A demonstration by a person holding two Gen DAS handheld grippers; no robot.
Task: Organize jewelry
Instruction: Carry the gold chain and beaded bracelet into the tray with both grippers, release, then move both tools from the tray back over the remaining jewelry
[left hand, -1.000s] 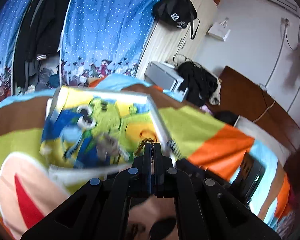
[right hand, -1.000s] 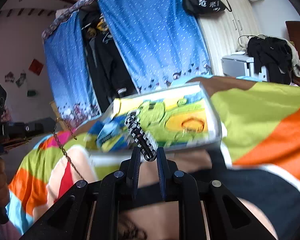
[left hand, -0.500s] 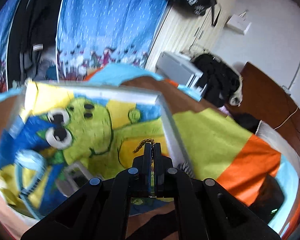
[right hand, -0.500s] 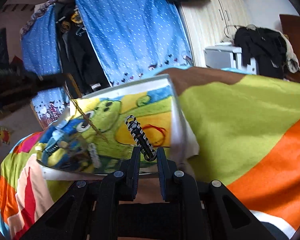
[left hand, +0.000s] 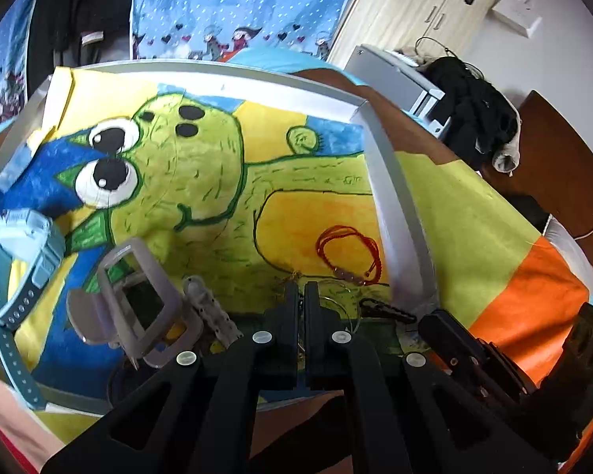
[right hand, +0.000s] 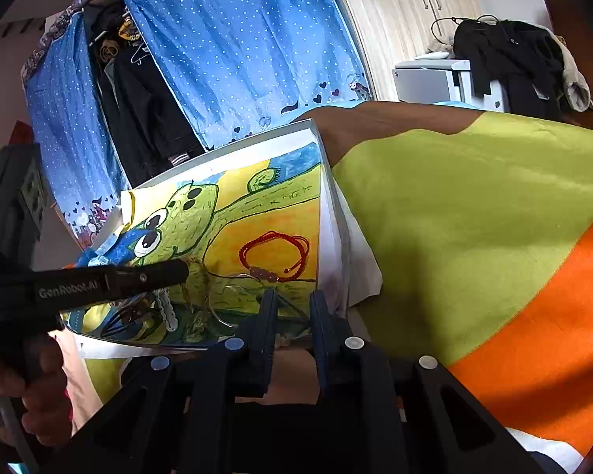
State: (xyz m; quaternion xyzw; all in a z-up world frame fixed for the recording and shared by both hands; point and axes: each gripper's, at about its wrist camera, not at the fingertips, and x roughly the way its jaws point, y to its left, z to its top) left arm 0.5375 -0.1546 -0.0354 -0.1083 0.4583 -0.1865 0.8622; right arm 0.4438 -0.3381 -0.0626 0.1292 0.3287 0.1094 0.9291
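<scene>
A shallow white-rimmed box (left hand: pixel 395 197) lined with a frog drawing lies on the bed. In it are a red cord bracelet (left hand: pixel 350 251), a light blue watch (left hand: pixel 23 260), a clear-cased watch (left hand: pixel 138 308) and a black-and-white bracelet (left hand: pixel 387 312) at the near edge. My left gripper (left hand: pixel 301 288) is down over the box floor, nearly shut on a gold chain (right hand: pixel 195 296) that hangs below its tip. My right gripper (right hand: pixel 292 302) is open and empty at the box's near edge (right hand: pixel 328 213). The red bracelet (right hand: pixel 274 256) shows ahead of it.
The box sits on a green, orange and brown bedspread (right hand: pixel 474 217). A blue dotted curtain (right hand: pixel 237 47), hanging dark clothes (right hand: pixel 138 110), a wardrobe and a small white unit with black clothing (right hand: pixel 506 59) stand behind. A dark wooden headboard (left hand: pixel 553 166) is at right.
My left gripper has lowered the gold chain into the box. My right gripper has opened; the black-and-white bracelet it held now lies in the box.
</scene>
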